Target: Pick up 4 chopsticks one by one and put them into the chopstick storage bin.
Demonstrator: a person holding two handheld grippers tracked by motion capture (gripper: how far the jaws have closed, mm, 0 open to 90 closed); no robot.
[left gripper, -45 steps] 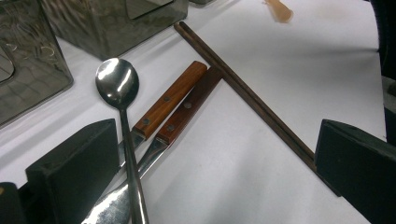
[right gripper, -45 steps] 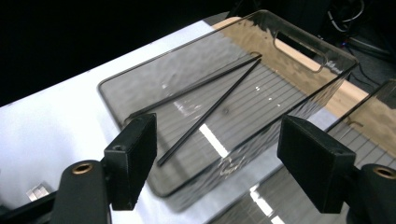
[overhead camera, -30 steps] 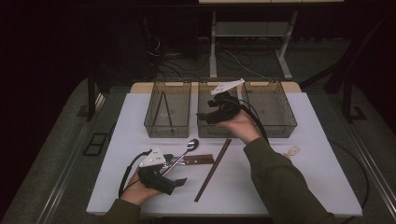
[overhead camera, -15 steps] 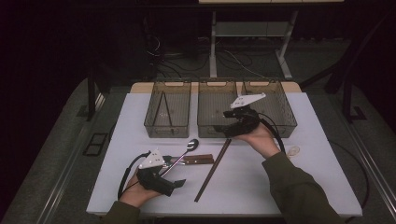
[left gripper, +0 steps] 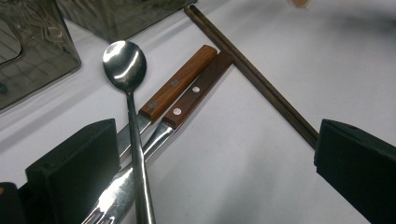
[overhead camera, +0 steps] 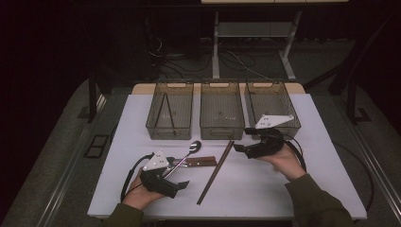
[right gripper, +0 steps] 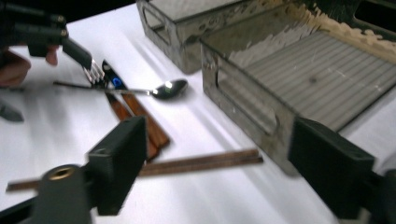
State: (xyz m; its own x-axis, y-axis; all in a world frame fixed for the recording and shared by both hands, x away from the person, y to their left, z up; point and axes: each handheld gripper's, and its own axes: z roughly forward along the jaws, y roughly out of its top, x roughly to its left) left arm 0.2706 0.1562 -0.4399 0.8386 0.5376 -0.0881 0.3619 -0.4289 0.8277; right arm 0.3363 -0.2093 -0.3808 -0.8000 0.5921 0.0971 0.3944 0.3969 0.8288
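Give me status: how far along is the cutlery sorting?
Done: a chopstick pair lies in the left bin. In hand: nothing; right tool is open near the table chopsticks, left tool open by the spoon. Left: spoon, two wooden-handled pieces, chopsticks; middle bin and right bin look empty.

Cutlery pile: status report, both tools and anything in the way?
Left tool open, low at the spoon. Right tool open, empty, near the chopsticks. Spoon lies across the two wooden-handled pieces.

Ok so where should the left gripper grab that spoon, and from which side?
Probably the thin steel handle just below the spoon bowl, jaws straddling it from above. It lies crossed over the fork and knife there, slightly raised. The left gripper is open.
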